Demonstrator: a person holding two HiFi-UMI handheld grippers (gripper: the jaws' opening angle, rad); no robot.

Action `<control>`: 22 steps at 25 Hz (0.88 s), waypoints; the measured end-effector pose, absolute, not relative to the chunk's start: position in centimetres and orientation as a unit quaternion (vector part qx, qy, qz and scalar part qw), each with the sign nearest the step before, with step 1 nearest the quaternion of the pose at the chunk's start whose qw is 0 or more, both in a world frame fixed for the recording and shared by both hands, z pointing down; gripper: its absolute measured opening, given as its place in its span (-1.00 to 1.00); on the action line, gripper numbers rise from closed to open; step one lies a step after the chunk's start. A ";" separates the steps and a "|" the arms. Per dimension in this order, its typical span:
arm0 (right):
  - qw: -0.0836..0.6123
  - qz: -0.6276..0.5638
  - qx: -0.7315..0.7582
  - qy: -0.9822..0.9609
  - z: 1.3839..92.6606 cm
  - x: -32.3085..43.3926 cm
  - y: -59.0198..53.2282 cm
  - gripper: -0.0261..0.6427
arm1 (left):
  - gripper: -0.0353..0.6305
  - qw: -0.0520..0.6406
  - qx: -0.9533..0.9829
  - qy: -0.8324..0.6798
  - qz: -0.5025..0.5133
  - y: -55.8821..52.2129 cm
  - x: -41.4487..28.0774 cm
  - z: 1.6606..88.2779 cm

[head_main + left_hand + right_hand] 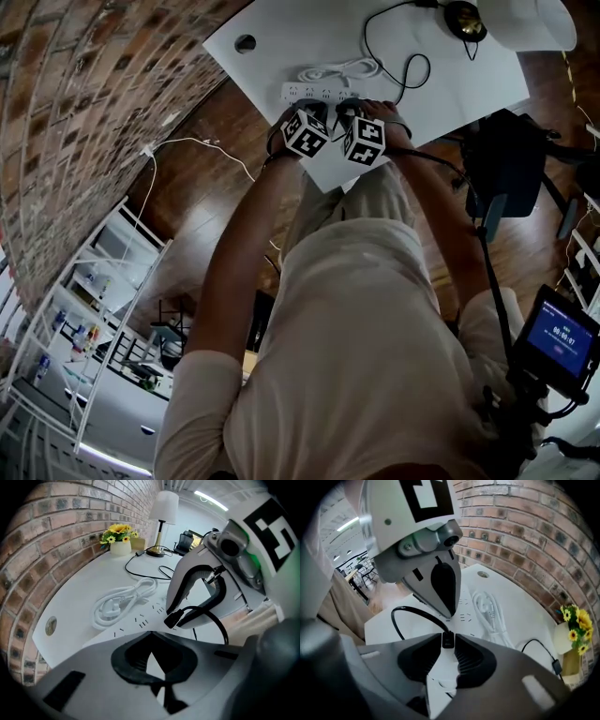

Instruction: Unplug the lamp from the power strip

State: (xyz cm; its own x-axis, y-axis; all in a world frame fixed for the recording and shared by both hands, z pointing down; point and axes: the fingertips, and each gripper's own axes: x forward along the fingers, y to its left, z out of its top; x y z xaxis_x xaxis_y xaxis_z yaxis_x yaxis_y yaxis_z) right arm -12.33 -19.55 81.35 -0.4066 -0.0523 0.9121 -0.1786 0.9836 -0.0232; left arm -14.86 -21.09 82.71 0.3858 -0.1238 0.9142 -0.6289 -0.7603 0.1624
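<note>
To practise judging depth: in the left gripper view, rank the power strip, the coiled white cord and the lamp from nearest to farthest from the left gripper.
1. Power strip, just ahead of the left gripper.
2. Coiled white cord, behind the strip, leftward.
3. Lamp, far back, top centre.

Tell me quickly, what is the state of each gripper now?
Left gripper: closed, nothing between its jaws.
Right gripper: closed on the black plug.

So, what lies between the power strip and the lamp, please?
A coiled white cable, then the looping black cord, as the left gripper view shows.
</note>
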 end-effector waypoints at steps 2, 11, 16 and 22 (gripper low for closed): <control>0.547 0.049 0.061 -0.834 81.8 -12.5 -19.3 -0.67 | -0.88 0.230 0.795 -0.226 0.513 -20.9 -14.9 83.0; 0.553 0.040 0.063 -0.830 82.4 -12.4 -19.4 -0.67 | -0.88 0.181 0.792 -0.210 0.543 -20.7 -14.7 83.5; 0.551 0.038 0.069 -0.831 83.4 -12.5 -19.4 -0.67 | -0.88 0.178 0.798 -0.204 0.539 -20.7 -14.7 84.5; 0.554 0.035 0.071 -0.829 83.9 -12.5 -19.7 -0.68 | -0.88 0.177 0.799 -0.213 0.534 -21.0 -14.8 84.9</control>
State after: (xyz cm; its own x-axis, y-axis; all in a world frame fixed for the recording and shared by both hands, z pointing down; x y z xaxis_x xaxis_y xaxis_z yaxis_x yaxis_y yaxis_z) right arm -12.49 -19.70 83.93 -0.3763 -0.0790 0.9231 -0.1571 0.9874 0.0205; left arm -14.77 -21.01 84.93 0.3397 -0.1508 0.9284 -0.5290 -0.8468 0.0560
